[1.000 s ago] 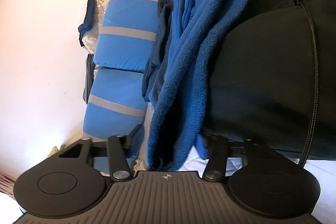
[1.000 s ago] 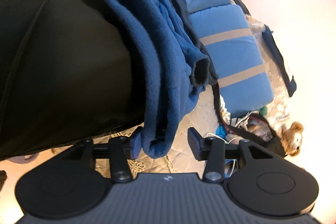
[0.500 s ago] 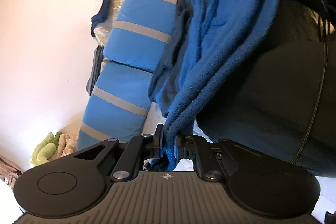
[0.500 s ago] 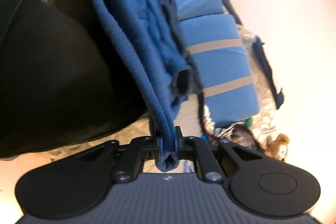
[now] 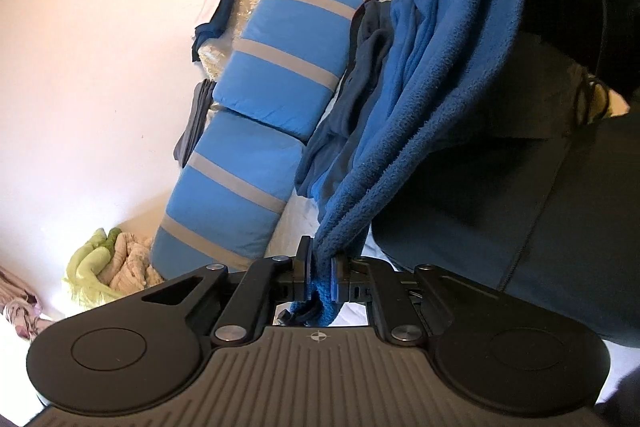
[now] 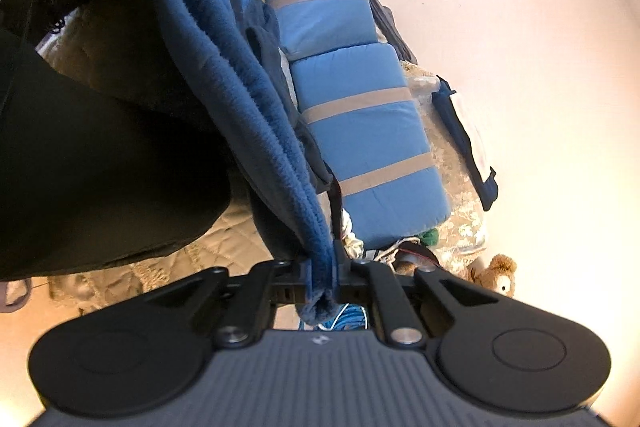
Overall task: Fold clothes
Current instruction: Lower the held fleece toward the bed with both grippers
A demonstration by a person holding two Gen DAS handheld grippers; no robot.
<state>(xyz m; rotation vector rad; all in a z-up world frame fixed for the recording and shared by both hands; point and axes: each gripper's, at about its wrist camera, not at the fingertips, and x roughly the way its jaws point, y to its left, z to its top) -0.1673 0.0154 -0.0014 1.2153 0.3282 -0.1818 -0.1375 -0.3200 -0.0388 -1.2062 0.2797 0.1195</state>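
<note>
Left gripper [image 5: 321, 277] is clamping a bunched edge of the blue fleece garment [image 5: 448, 75], jaws pressed together on the fabric. Right gripper [image 6: 323, 277] is pinching another edge of the same fleece [image 6: 256, 107], jaws closed on it, a fold poking out below the pads. The fleece is hanging stretched up and away from both grippers, beside a black garment [image 5: 520, 211]. Blue cushions with grey stripes [image 5: 280, 75] are lying just beside it, against a pale wall [image 5: 100, 47].
</note>
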